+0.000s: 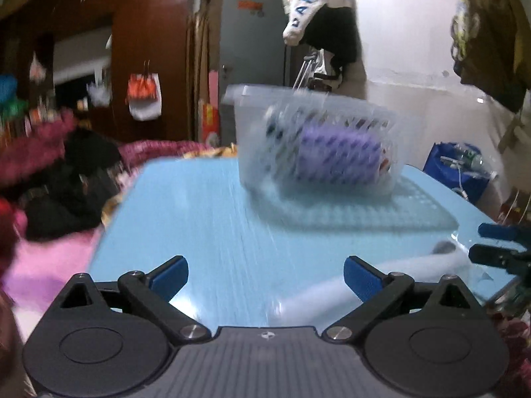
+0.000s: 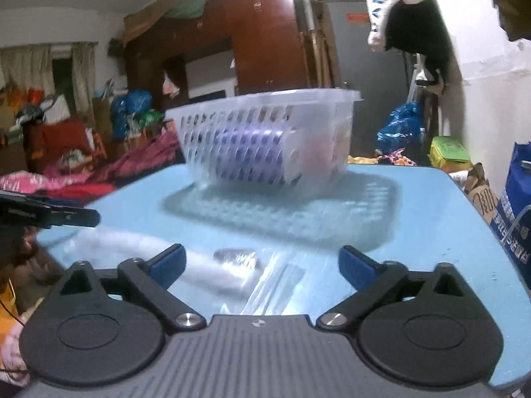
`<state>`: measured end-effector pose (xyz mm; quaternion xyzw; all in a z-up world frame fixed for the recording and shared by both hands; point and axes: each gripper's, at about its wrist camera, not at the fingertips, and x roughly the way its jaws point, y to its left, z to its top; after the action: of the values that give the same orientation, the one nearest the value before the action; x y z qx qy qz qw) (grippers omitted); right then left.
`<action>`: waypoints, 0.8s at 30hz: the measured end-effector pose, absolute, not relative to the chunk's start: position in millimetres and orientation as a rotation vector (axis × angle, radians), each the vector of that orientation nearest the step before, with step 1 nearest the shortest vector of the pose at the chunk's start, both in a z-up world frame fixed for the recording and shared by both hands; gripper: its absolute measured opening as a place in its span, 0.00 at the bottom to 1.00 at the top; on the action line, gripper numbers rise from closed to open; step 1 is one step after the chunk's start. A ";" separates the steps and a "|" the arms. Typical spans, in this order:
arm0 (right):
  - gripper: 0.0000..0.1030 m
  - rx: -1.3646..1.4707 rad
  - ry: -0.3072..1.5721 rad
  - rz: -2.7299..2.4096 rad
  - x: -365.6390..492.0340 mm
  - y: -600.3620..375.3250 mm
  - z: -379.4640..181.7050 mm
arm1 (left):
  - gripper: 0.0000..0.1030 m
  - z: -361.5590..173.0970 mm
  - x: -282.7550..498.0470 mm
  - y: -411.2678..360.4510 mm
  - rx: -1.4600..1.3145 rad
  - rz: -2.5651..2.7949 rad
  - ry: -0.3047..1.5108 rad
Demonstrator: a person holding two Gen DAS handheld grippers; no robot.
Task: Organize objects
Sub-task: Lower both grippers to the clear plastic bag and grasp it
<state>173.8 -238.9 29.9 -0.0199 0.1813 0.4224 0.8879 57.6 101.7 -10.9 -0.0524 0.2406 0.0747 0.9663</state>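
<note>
- Although both views are smeared by motion, the layout reads clearly: a light-blue tabletop (image 2: 431,219) lies under and ahead of both tools.
- A clear perforated basket (image 2: 265,139) stands well ahead of the right hand-held gripper (image 2: 262,265), slightly left of its centre line, and ahead and to the right of the left hand-held gripper (image 1: 265,277). A purple cylindrical item (image 2: 249,156) already lies on its side inside it.
- A white tube-shaped object (image 2: 205,265) lies loose on the tabletop, apparently in clear wrapping. It sits just ahead of the right tool's left finger, with its long axis running crosswise to that tool and angled slightly away. From the left tool it lies to the right, behind the right finger.
- Both hand-held grippers have their jaws spread wide and hold nothing.
- Judgement: the right tool is nearer the tube. A small shift left, with the jaws turned across the tube's length, would be needed before closing. The slick wrapping may slip.
</note>
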 end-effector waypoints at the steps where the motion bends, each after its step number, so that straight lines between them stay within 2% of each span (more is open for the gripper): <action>1: 0.88 -0.044 0.376 0.883 172.9 -239.8 28.8 | 0.96 -20.2 58.4 105.3 -0.130 0.149 0.485; 5: 0.77 -0.064 0.381 0.903 172.5 -239.1 23.5 | 0.96 -34.1 50.2 97.1 -0.098 0.167 0.423; 9: 0.73 -0.093 0.361 0.912 169.3 -238.9 15.7 | 0.96 -38.2 45.6 87.3 -0.074 0.157 0.399; 13: 0.58 -0.128 0.335 0.934 161.6 -238.3 14.1 | 0.95 -45.7 45.1 66.8 0.011 0.162 0.379; 15: 0.57 -0.154 0.314 0.934 156.5 -238.4 11.8 | 0.87 -46.4 44.4 62.0 0.011 0.150 0.362; 17: 0.52 -0.152 0.309 0.940 155.7 -239.7 11.1 | 0.67 -46.9 40.9 58.4 0.021 0.126 0.348; 18: 0.51 -0.155 0.308 0.945 154.2 -239.3 11.1 | 0.62 -46.8 40.5 56.5 0.022 0.114 0.342; 20: 0.41 -0.155 0.308 0.956 154.3 -240.1 11.3 | 0.57 -47.7 41.3 51.7 0.041 0.121 0.332; 24: 0.34 -0.168 0.301 0.966 152.7 -239.6 12.1 | 0.51 -49.3 41.5 48.1 0.056 0.117 0.311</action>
<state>152.7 -239.6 12.1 -0.0805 0.1441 0.4622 0.8713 41.5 48.1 -49.3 0.0279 0.1547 0.0584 0.9858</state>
